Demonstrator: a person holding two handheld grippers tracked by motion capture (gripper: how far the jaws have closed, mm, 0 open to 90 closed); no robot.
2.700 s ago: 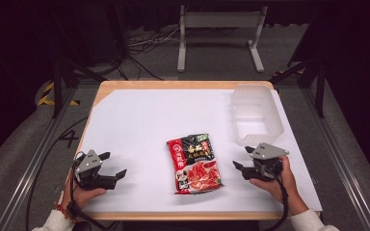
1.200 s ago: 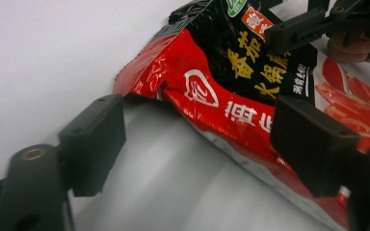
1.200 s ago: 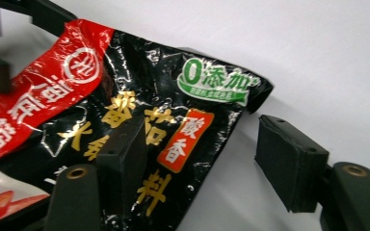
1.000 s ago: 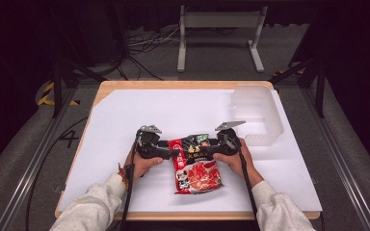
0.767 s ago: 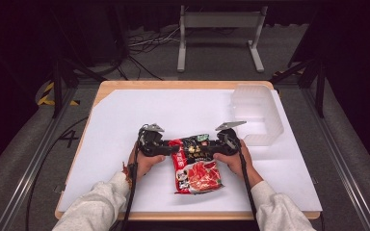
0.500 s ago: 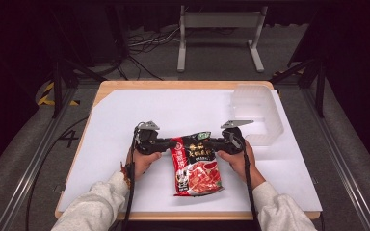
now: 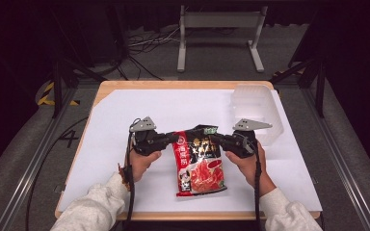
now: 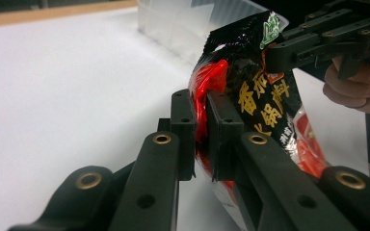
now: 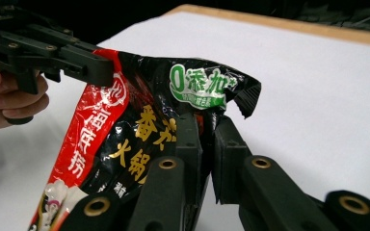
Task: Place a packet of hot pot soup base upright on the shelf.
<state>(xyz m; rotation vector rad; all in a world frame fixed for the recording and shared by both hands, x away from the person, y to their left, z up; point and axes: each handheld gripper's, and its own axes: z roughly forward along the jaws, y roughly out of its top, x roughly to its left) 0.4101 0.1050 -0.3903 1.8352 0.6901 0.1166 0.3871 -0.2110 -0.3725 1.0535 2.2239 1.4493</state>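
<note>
A red and black food packet (image 7: 200,161) with yellow lettering hangs by its top over the white table sheet (image 7: 183,110), its lower end near the front edge. My left gripper (image 7: 173,139) is shut on the packet's top left edge; its pads pinch the red film (image 8: 203,96). My right gripper (image 7: 215,139) is shut on the top right edge, below the green label (image 9: 197,86) of the packet (image 9: 139,139). Each gripper view also shows the other gripper clamped on the packet (image 8: 265,96) farther off.
A clear plastic container (image 7: 256,109) stands at the back right of the table, just behind my right hand. The wooden table edge (image 7: 183,85) runs along the back. A metal stand (image 7: 220,33) and cables lie on the floor beyond.
Both grippers came in from the table's front corners to the packet, closed on its top corners and lifted its top end; the packet now hangs straighter between them.
</note>
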